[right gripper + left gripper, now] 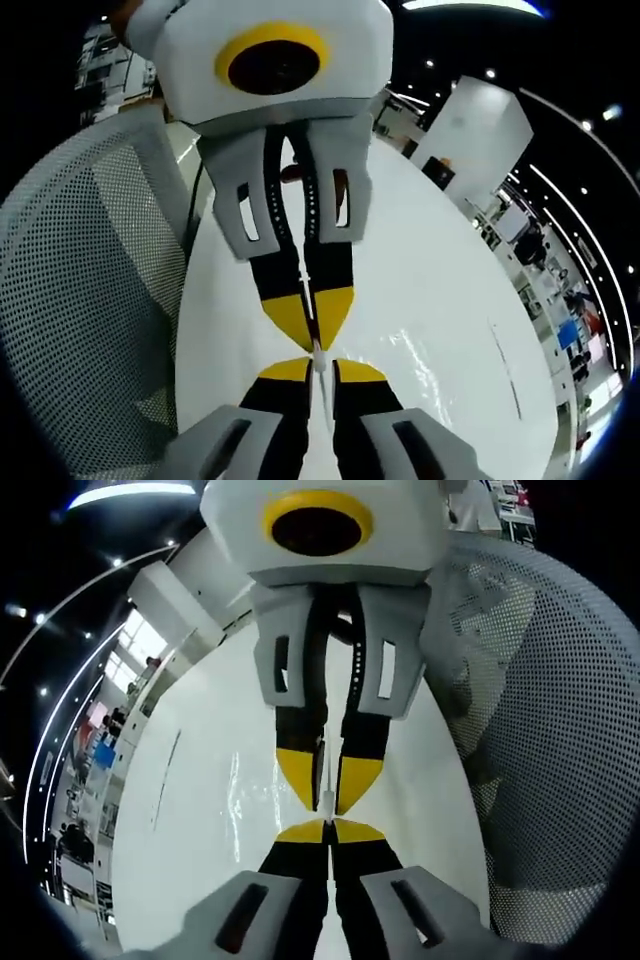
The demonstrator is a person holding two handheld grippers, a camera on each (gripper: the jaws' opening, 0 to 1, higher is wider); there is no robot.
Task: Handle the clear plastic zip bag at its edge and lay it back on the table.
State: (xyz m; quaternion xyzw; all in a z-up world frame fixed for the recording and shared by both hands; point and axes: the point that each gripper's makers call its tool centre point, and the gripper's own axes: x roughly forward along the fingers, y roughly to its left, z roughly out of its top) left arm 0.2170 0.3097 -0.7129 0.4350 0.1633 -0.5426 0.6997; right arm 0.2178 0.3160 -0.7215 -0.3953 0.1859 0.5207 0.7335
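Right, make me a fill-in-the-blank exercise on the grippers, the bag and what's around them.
1. The left gripper and right gripper meet tip to tip, and their jaw tips are coloured ____.
2. Both grippers are ____ on the thin edge of the zip bag.
3. Below them lies a glossy table whose colour is ____.
4. The chair beside it has a back of perforated ____.
Missing words: yellow; shut; white; mesh.

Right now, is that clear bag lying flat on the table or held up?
Held up. Both grippers, left and right, are shut on the zip bag's thin edge, nose to nose above the white table.
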